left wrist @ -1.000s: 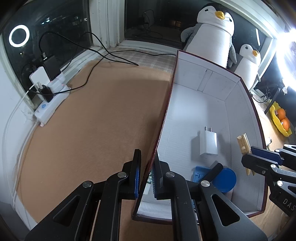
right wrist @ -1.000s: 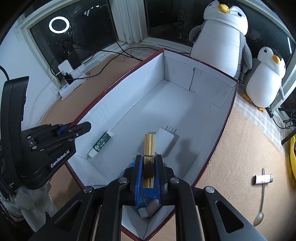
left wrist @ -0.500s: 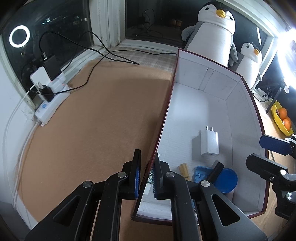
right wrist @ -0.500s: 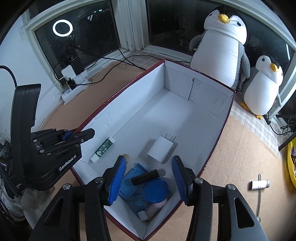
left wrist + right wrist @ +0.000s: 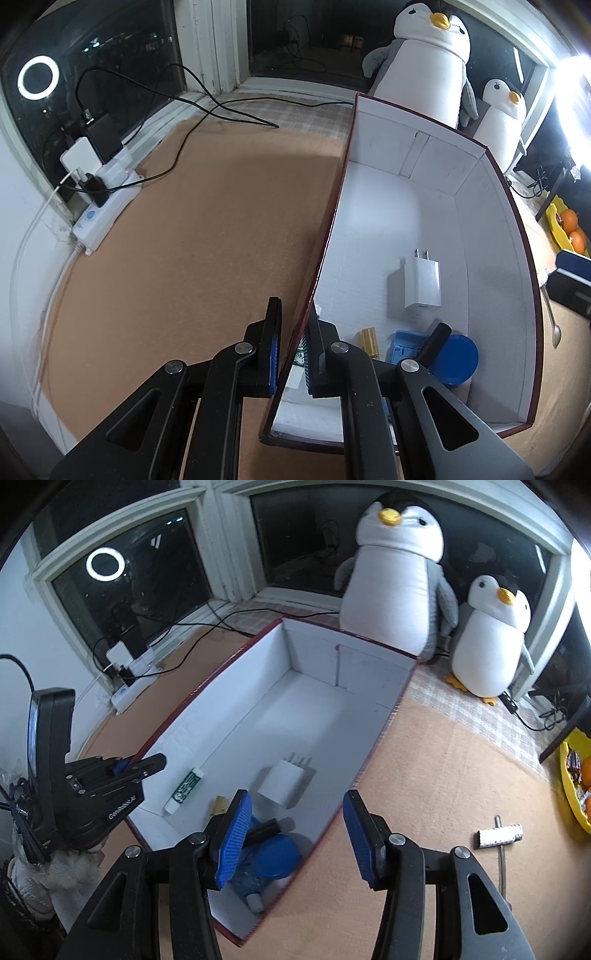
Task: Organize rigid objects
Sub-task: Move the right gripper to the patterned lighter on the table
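My left fingers (image 5: 293, 345) are pinching the long wall of the white cardboard box with a dark red rim (image 5: 436, 206), one finger outside and one inside, near the box's closest corner. My right fingers (image 5: 297, 836) are spread apart with nothing between them, and they hang above the near end of the same box.

Inside the box, the things lie together at the near end. In the right wrist view, the white wall charger with metal prongs (image 5: 282, 781) lies flat at about 12 o'clock from my right fingers. The small tan wooden block (image 5: 221, 805) is at 10 o'clock, partly hidden behind my blue finger pad. The white tube with a green label (image 5: 184, 790) lies along the left wall, at 9 to 10 o'clock. Under my right fingers I see the round blue lid (image 5: 275, 856), a black cylinder (image 5: 263, 830) just beside it, and a flat blue plastic piece (image 5: 402, 345) that is clearer in the left wrist view.

On the brown surface outside the box, at 3 o'clock from my right fingers, lie a white lighter (image 5: 499, 836) and a metal spoon (image 5: 501, 853), touching or crossing. Two plush penguins (image 5: 395, 576) stand behind the box's far end.
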`<state>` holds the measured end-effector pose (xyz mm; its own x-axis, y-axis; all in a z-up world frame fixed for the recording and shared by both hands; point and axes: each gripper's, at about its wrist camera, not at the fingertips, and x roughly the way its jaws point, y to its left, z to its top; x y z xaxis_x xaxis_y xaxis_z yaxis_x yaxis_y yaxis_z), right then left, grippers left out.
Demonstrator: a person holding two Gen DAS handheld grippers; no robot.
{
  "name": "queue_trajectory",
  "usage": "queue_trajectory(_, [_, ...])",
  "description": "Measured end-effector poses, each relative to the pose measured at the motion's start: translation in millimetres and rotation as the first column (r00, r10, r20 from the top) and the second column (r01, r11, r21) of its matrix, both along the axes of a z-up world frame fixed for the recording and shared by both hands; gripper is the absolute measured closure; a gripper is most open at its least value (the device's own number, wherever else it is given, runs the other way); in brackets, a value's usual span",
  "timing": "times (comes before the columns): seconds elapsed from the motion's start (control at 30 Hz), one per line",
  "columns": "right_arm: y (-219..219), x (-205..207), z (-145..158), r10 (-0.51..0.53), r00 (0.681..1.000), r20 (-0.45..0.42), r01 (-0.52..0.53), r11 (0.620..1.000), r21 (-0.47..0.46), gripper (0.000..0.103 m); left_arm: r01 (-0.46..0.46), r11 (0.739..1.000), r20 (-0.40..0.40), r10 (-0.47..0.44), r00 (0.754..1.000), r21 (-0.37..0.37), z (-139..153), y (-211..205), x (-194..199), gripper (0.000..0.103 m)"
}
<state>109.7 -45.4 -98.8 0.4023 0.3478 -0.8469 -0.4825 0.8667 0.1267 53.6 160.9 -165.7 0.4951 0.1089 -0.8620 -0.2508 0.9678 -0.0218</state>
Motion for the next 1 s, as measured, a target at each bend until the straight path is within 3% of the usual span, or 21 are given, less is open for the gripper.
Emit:
queue_trajectory(0.4, [-92,32,-17,-0.208,0.976,-0.061,0.210,0.977,0.028,0.056,-0.012,1.000,-0.019,0.012,1.000,0.029,2,-5,6,0.094])
queue_trajectory(0.73, [-174,60,-58,-0.372,0.909,-0.185,0.381,0.924,0.015,0.056,-0.032,0.999,-0.027,0.033,0.999,0.043,2,-6,6,0.092])
queue_trajectory(1.0, [-208,76,-85,-0.438,0.855,-0.279,0.463,0.886,0.026,0.056,-0.041,0.998,-0.033,0.043,0.999,0.052,2,-8,6,0.092])
